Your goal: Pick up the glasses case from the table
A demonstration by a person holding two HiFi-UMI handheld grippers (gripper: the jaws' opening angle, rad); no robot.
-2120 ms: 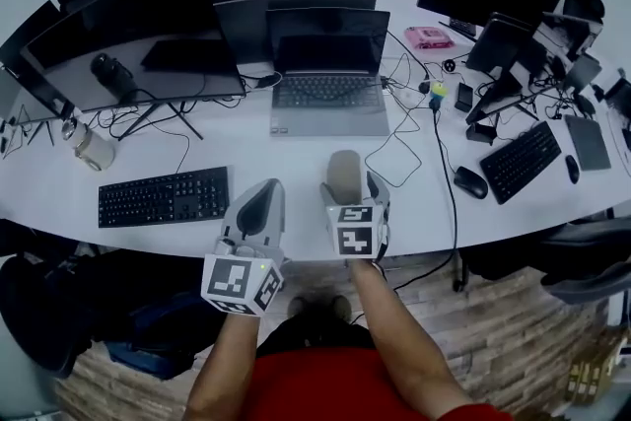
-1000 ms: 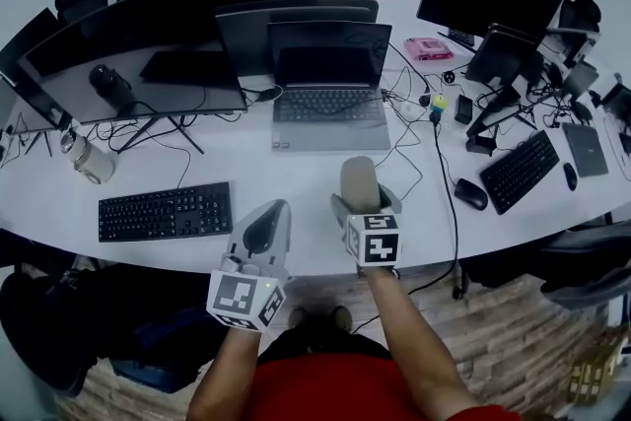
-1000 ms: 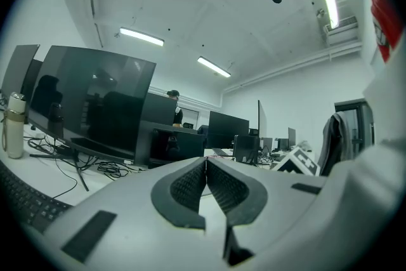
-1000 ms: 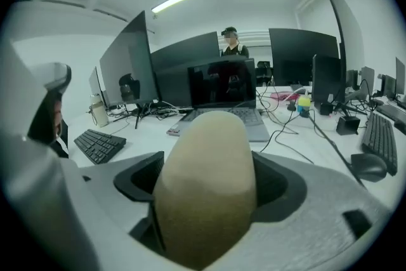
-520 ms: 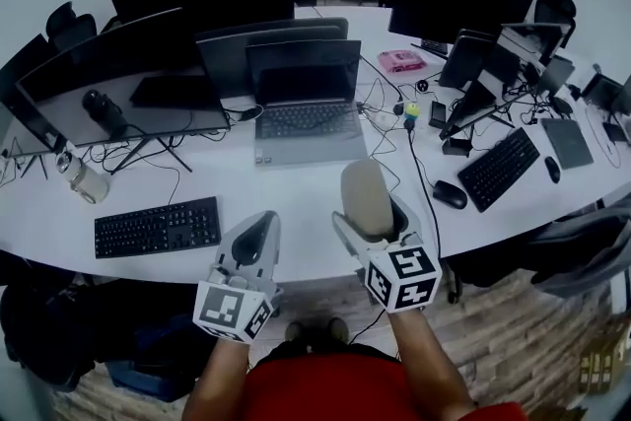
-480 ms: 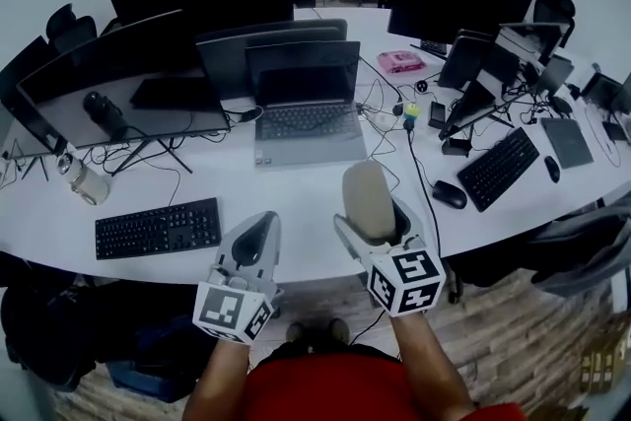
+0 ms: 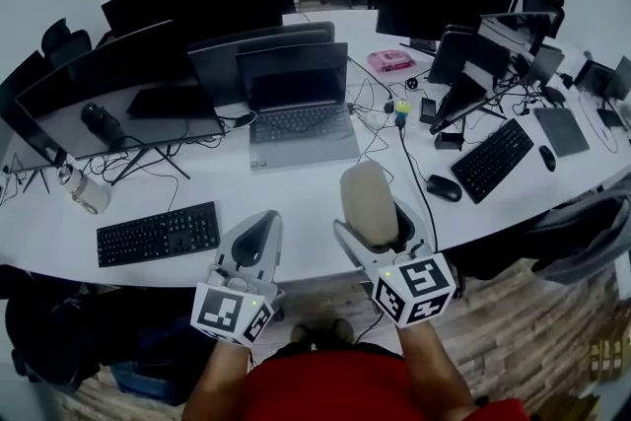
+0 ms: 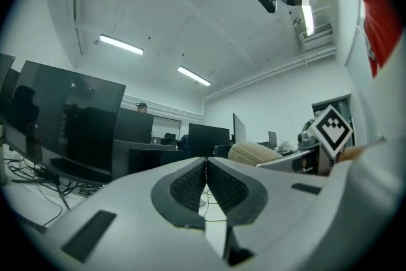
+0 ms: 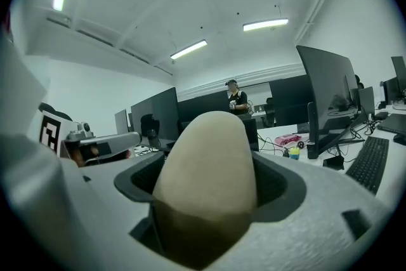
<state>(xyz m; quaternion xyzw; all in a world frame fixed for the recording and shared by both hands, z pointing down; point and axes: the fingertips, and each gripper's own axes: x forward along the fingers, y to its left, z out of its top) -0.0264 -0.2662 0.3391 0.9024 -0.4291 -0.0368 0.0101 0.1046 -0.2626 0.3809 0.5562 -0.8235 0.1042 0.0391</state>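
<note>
Since the earliest frame the right gripper (image 7: pixel 378 224) has come up and back toward the person, carrying the glasses case (image 7: pixel 367 200) with it. Then the case lay low on the table; now it appears to ride clear of the tabletop above the near edge.

At the far left of the head view, a pale jar (image 7: pixel 81 192) and a black keyboard (image 7: pixel 158 234) sit on the white curved table (image 7: pixel 296 192), in front of a dark monitor (image 7: pixel 118 89). Lower left of centre, the left gripper (image 7: pixel 258 240) hangs over the table's edge. Its ribbed pads are pressed together with nothing between them, so it takes no part in the hold.

At centre frame a grey laptop (image 7: pixel 301 108) stands open, well beyond both grippers. Just right of centre, the right gripper's jaws clamp the beige, rounded case on both flanks, with its domed end sticking out past the jaw tips and pointing up and away.

The pick-up looks essentially done: the case is gripped and seems lifted. What is left, at most, is to carry it fully clear and hold it steady.

To the right lie a black mouse (image 7: pixel 444 188), a second keyboard (image 7: pixel 491 160), a pink box (image 7: pixel 391 61) and loose cables. The room is an open-plan office with rows of dark screens, chairs along the top of the frame, strip lights overhead and a plank floor (image 7: pixel 513 311) at lower right.
</note>
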